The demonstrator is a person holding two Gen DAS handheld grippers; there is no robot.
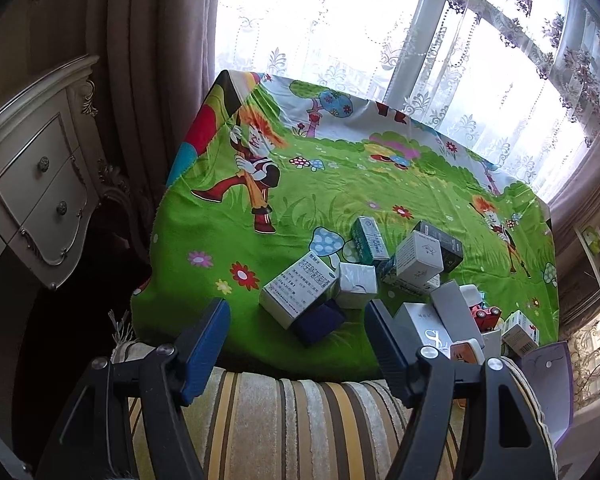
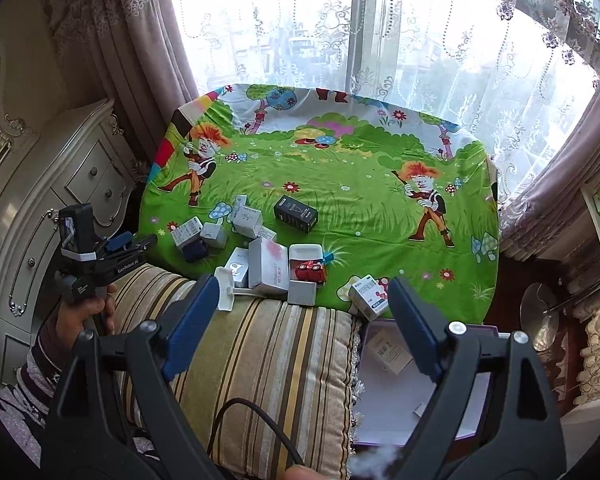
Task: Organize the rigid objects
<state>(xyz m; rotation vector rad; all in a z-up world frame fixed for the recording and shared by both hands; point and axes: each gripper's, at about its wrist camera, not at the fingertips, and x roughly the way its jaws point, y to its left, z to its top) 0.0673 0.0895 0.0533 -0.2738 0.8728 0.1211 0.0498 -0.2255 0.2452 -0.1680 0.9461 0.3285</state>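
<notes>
Green cartoon cloth over the desk, small rigid boxes scattered across its near half. Taking the red toy car as landmark: white open tray just behind and touching it, white carton just in front at the cloth's edge, tall white box right beside on the left, black box well behind and standing apart, blue-labelled carton near on the right, a looser clump of white cartons further left. Purple-rimmed box lower down to the right of the car, open, off the cloth, beside the striped cushion; likely the place to collect things, though not certain.

Left hand-held gripper jaws apart, nothing between them, poised over the cloth's near edge facing the white medicine carton and the dark blue block touching it. Right hand-held gripper likewise spread wide and empty, hovering above the cushion just short of the carton in front of the car.

Step in hand, by judgement: approach for a first pick. Best done by choosing an outer, free-standing piece, squaring the pads to two flat opposite faces, descending straight, closing only once both pads bracket the carton. Worth avoiding: nudging the tight cluster around the car, or clipping the light cartons so they topple off the cloth's edge.
</notes>
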